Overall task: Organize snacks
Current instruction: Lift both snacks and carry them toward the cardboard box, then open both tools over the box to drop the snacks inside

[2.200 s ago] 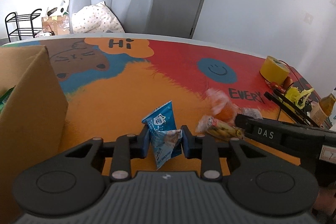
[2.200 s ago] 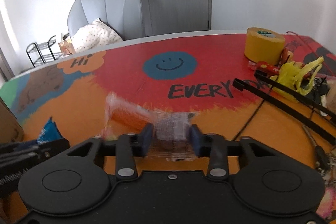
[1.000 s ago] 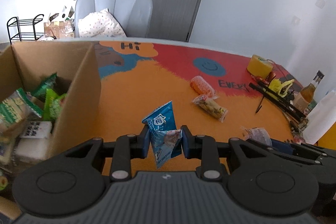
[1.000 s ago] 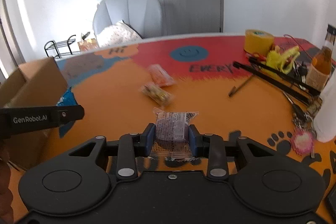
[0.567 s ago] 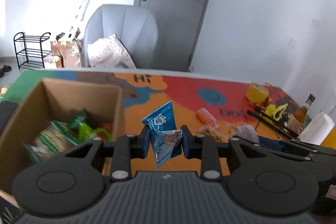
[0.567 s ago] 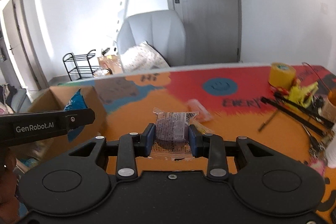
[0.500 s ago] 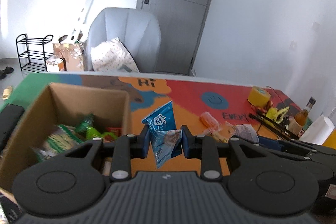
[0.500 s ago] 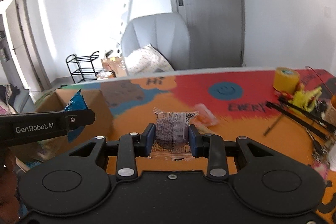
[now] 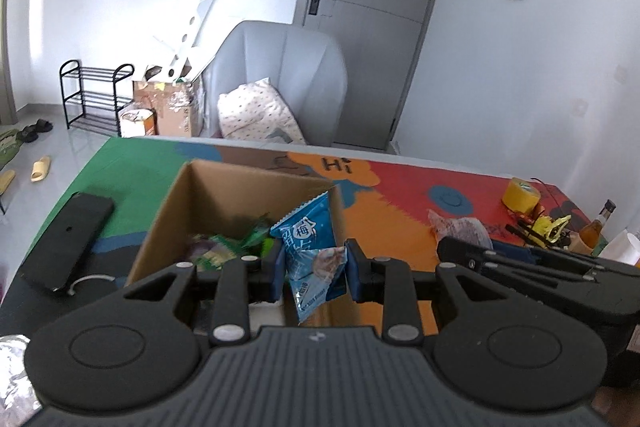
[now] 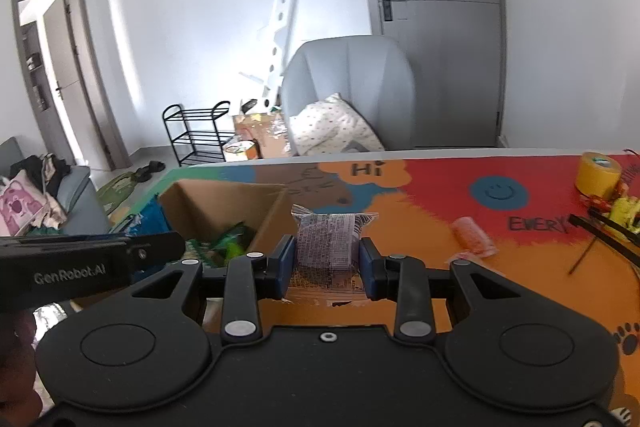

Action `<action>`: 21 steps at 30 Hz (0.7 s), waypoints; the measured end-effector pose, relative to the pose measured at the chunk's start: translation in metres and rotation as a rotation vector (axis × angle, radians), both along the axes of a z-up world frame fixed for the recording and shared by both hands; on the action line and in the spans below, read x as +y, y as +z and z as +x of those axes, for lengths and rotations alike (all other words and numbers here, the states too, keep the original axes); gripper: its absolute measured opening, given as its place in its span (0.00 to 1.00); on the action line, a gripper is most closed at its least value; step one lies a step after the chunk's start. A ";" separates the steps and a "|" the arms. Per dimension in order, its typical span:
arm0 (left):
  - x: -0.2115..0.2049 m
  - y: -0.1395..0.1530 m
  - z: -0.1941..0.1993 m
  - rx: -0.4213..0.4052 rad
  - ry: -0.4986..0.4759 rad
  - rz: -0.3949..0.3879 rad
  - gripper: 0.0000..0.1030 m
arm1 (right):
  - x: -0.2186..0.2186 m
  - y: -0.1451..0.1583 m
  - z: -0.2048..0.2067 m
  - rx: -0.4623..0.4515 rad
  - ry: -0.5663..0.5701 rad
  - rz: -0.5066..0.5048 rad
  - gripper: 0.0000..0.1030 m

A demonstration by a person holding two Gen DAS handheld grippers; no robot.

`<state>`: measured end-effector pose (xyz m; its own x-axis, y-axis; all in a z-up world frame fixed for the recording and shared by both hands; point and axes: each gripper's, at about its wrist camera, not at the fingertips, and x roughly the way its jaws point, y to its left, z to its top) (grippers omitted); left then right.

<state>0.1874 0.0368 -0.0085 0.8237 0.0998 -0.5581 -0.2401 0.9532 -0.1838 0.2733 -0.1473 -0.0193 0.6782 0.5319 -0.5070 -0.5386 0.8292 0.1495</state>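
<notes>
Left hand-held gripper (image 9: 316, 273) clamps blue packet (image 9: 310, 247), right hand-held gripper (image 10: 327, 261) clamps purple packet (image 10: 326, 241), both raised near cardboard box (image 9: 176, 203), presumably for dropping in.

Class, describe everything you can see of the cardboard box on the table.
The cardboard box is plain brown corrugated card, open at the top, standing upright on the colourful table. Green snack packets lie inside. The left gripper holds a blue snack packet near its right wall. Nothing visibly touches its outside.
</notes>
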 end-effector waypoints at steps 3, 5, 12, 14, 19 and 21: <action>0.008 -0.003 -0.006 0.015 0.005 -0.008 0.29 | 0.009 0.002 -0.004 -0.004 0.017 -0.006 0.31; 0.012 -0.005 -0.008 0.034 -0.002 -0.014 0.29 | 0.016 0.004 -0.007 -0.006 0.029 -0.007 0.31; 0.029 0.001 -0.018 0.039 0.035 -0.005 0.39 | 0.038 0.011 -0.014 -0.012 0.075 -0.003 0.31; 0.034 0.003 -0.019 0.037 0.050 0.000 0.42 | 0.044 0.013 -0.015 -0.012 0.095 -0.002 0.31; 0.047 0.002 -0.022 0.049 0.072 0.000 0.50 | 0.058 0.014 -0.016 0.002 0.126 0.010 0.32; 0.052 0.002 -0.025 0.051 0.086 0.000 0.53 | 0.060 0.013 -0.013 0.019 0.133 0.035 0.32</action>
